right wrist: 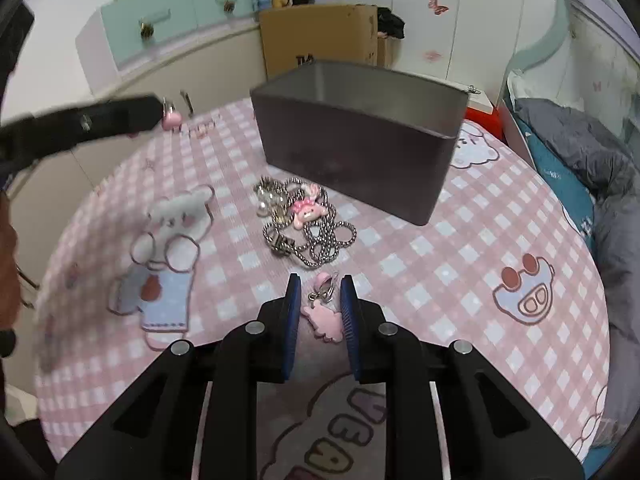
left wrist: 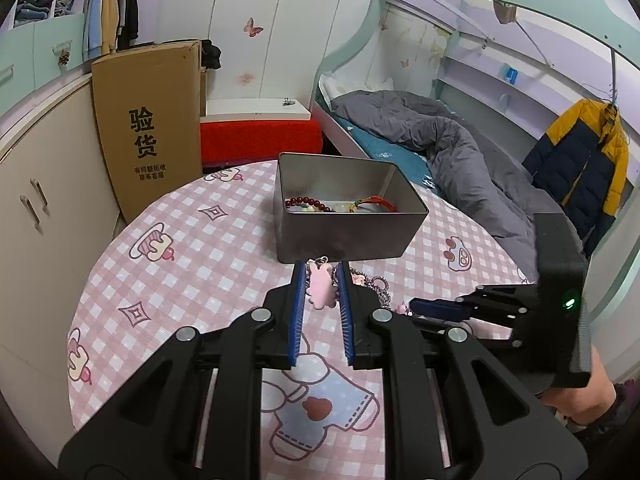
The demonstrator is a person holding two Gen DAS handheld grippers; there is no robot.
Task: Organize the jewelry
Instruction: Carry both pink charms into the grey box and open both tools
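Pink plastic is bracketed by the right gripper point(right wrist: 320, 283): a keyring charm point(right wrist: 322, 322) lies on the checked tablecloth point(right wrist: 440, 280) in front of the metal tin point(right wrist: 352, 160), though whether the pads are pressed on it cannot be told. Nearer the tin, a bead chain point(right wrist: 316, 236) is left heaped. A second charm point(left wrist: 321, 292) is clamped by the left gripper point(left wrist: 321, 271) just before the tin, presumably for dropping inside, where a red bead bracelet point(left wrist: 308, 203) is already kept.
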